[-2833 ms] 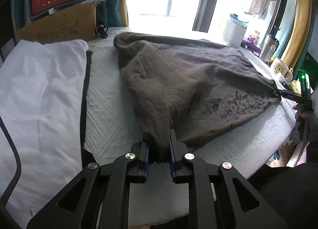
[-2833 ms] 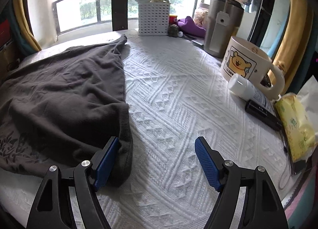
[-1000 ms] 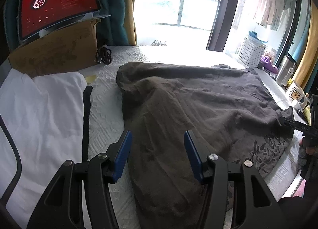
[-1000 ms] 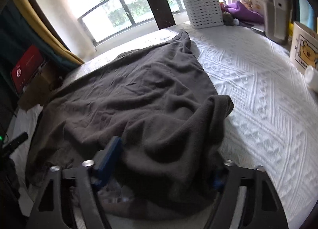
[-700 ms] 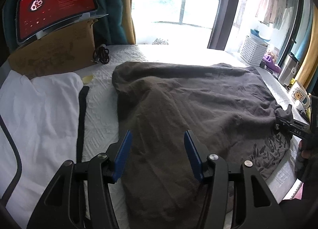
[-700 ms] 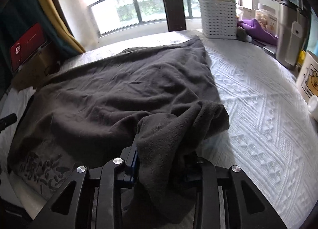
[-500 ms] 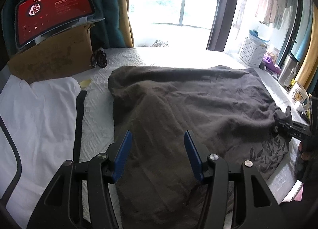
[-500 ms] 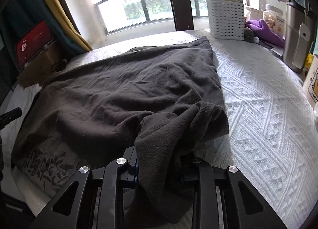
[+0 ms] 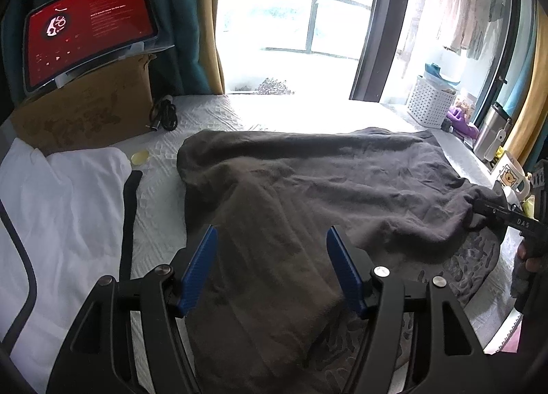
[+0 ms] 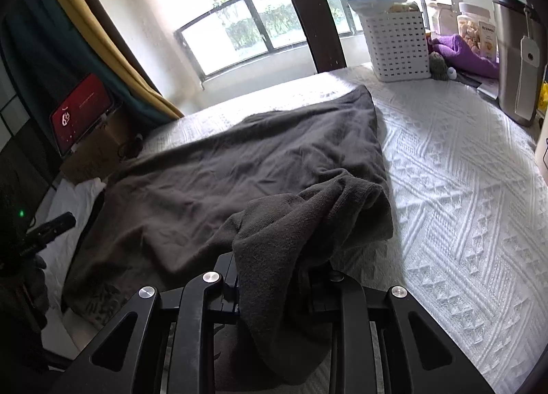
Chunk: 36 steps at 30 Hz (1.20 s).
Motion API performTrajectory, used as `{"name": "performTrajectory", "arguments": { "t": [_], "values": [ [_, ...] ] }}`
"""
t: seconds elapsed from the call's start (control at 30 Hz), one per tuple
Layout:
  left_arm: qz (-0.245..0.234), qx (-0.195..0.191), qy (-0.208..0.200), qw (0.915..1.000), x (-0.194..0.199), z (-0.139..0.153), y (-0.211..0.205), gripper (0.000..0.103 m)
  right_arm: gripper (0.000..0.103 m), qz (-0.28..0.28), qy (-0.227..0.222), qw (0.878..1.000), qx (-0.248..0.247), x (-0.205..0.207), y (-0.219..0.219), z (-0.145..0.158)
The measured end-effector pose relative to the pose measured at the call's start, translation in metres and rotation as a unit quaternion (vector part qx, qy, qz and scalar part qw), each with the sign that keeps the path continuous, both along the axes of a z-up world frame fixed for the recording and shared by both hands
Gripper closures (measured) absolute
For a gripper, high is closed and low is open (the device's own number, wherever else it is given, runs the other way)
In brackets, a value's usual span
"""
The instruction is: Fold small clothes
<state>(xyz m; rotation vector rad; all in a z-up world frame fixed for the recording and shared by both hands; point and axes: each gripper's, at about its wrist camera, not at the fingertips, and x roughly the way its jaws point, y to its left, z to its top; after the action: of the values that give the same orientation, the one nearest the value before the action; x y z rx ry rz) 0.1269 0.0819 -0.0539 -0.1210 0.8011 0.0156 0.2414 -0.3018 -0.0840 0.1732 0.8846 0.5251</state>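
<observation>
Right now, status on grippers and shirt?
Left gripper open, jaws just widened, above shirt. Right gripper shut on bunched shirt edge. Nothing blocking.

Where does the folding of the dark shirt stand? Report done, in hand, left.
Done: the dark shirt lies spread on the white bed cover, its left side apparently folded in. In hand: the right hand-held gripper is clamped on a bunched edge; the left hand-held gripper has just been opening, empty above the cloth. Left: the right-side fold and the final folds.
</observation>
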Motion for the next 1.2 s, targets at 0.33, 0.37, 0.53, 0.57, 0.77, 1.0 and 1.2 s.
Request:
{"name": "performTrajectory", "arguments": {
  "t": [0.33,0.37,0.53,0.57,0.77,1.0,1.2],
  "values": [
    [-0.008,-0.03,-0.014,0.9994,-0.001,-0.006,0.026,0.036,0.077,-0.005,-0.014,1.0,-0.018,0.008,0.024,0.024],
    [-0.01,-0.03,-0.017,0.9994,-0.002,-0.006,0.027,0.036,0.077,-0.004,-0.017,1.0,-0.022,0.009,0.027,0.027],
    [-0.014,-0.039,-0.033,0.9986,-0.006,-0.006,0.04,0.036,0.077,0.011,-0.033,0.998,-0.045,0.011,0.058,0.041],
    [-0.015,-0.041,-0.036,0.9984,-0.007,-0.006,0.042,0.036,0.077,0.015,-0.035,0.998,-0.05,0.011,0.065,0.043],
    [-0.017,-0.049,-0.055,0.9971,-0.019,-0.006,0.059,0.036,0.077,0.052,-0.049,0.994,-0.078,0.011,0.116,0.054],
    [-0.007,-0.062,-0.072,0.9955,-0.038,-0.005,0.083,0.036,0.077,0.121,-0.062,0.986,-0.101,-0.005,0.19,0.056],
    [0.005,-0.069,-0.081,0.9943,-0.056,-0.006,0.103,0.036,0.077,0.195,-0.056,0.972,-0.121,-0.034,0.254,0.04]
  ]
}}
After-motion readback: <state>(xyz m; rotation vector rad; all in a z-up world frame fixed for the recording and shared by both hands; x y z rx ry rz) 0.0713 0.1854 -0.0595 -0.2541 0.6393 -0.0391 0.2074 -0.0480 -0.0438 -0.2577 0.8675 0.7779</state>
